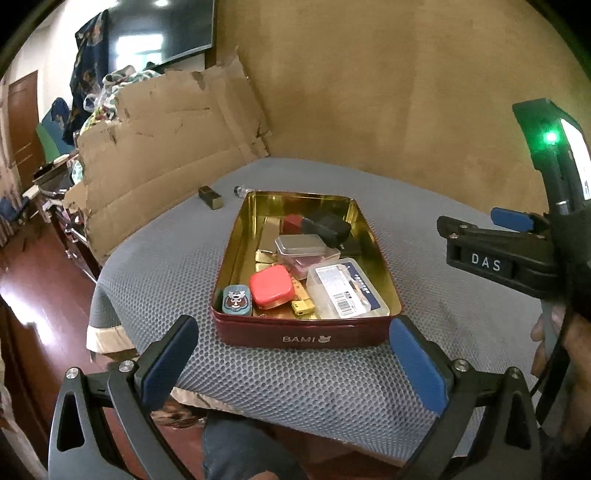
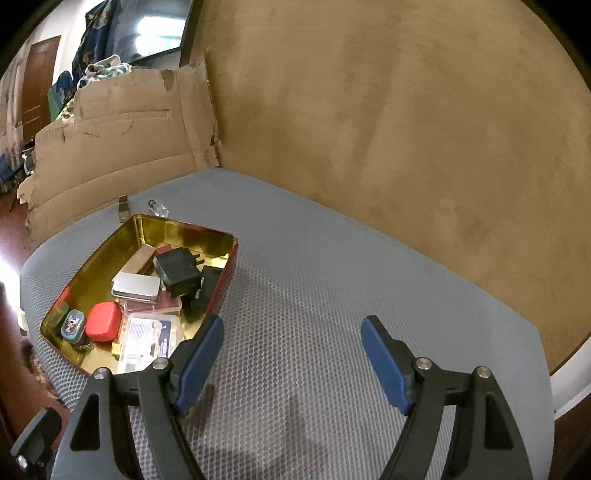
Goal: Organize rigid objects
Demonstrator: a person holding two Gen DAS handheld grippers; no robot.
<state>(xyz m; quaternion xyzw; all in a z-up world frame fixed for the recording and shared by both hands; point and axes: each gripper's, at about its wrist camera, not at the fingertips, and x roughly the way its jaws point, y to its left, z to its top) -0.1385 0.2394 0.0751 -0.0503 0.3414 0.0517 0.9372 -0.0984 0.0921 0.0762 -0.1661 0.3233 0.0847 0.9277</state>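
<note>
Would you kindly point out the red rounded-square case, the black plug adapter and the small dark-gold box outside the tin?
Red rounded-square case (image 1: 272, 286): left wrist view, lid centre.
Black plug adapter (image 2: 177, 271): right wrist view, top face.
Small dark-gold box (image 1: 210, 197): left wrist view, body.

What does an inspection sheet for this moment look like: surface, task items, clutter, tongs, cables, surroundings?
Surface: grey mesh cushion, bare on its right half.
Job's things: red BAMI tin, lid off, gold inside, holds a red square case, a silver tin, a black charger, a labelled clear box and a small cartoon tin. Two items lie outside beyond its far end: a dark gold block and a small clear bottle.
Clutter: torn cardboard sheet propped at the cushion's far left.
Tongs: left tongs open, empty, before the tin; right tongs open, empty, over bare cushion.
Cables: nothing seen.
Surroundings: brown backrest, television, wooden floor.
</note>
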